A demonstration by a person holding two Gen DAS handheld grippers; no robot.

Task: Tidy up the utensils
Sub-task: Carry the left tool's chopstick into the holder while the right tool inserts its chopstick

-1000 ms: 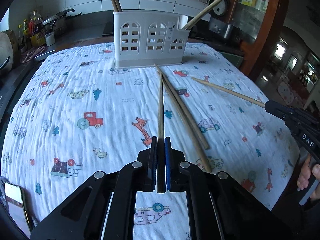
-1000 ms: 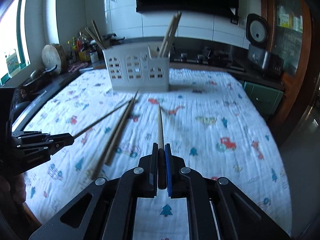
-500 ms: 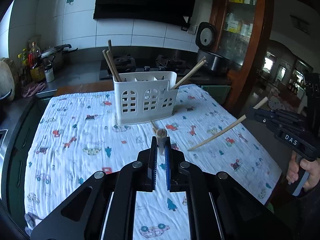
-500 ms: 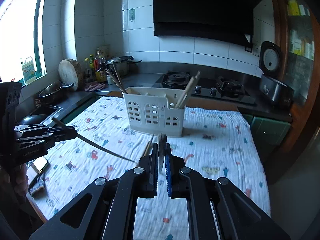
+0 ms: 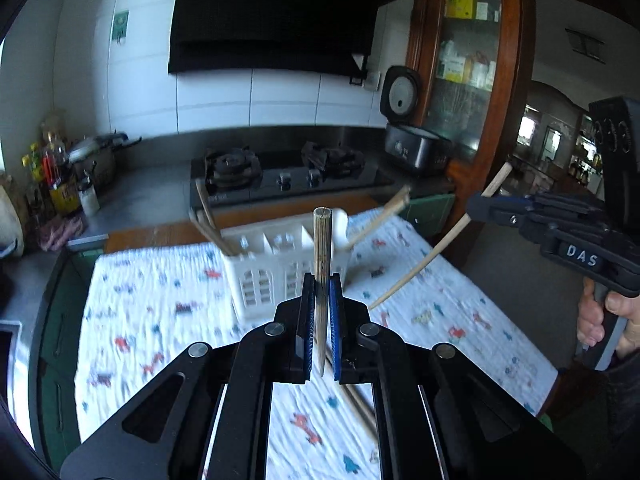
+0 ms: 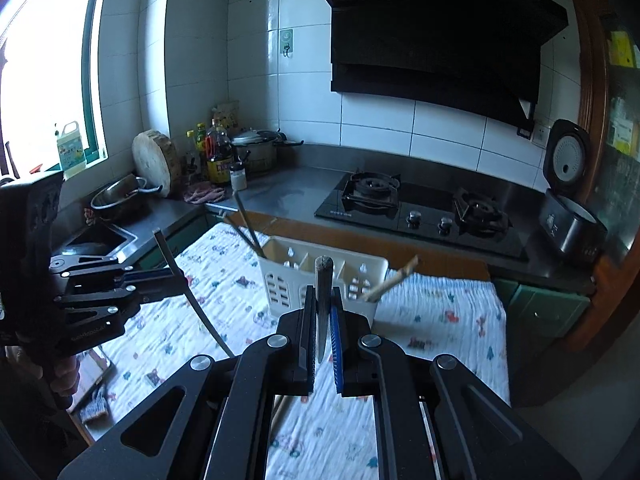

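Note:
My left gripper [image 5: 320, 316] is shut on a wooden chopstick [image 5: 322, 248] that stands almost upright, high above the table. My right gripper [image 6: 321, 320] is shut on another chopstick [image 6: 322, 280], also upright. Each gripper shows in the other's view: the right one [image 5: 480, 204] with its chopstick [image 5: 424, 264] slanting down, the left one [image 6: 168, 276] with its chopstick [image 6: 200, 312]. The white slotted utensil holder [image 5: 280, 276] stands on the far part of the table, with chopsticks leaning in its end slots; it also shows in the right wrist view [image 6: 296, 284]. Two more chopsticks [image 5: 360, 404] lie on the cloth below.
The table carries a white cloth with cartoon prints [image 5: 160, 320]. Behind it runs a steel counter with a gas hob [image 6: 416, 212], a rice cooker [image 6: 568, 216], bottles [image 6: 218, 156] and a sink [image 6: 96, 236]. A phone [image 6: 94, 376] lies at the table's left edge.
Both grippers have lifted their chopsticks off the cloth and tilted them from lying flat to almost upright. Both have risen high above the table, so the holder now lies below.

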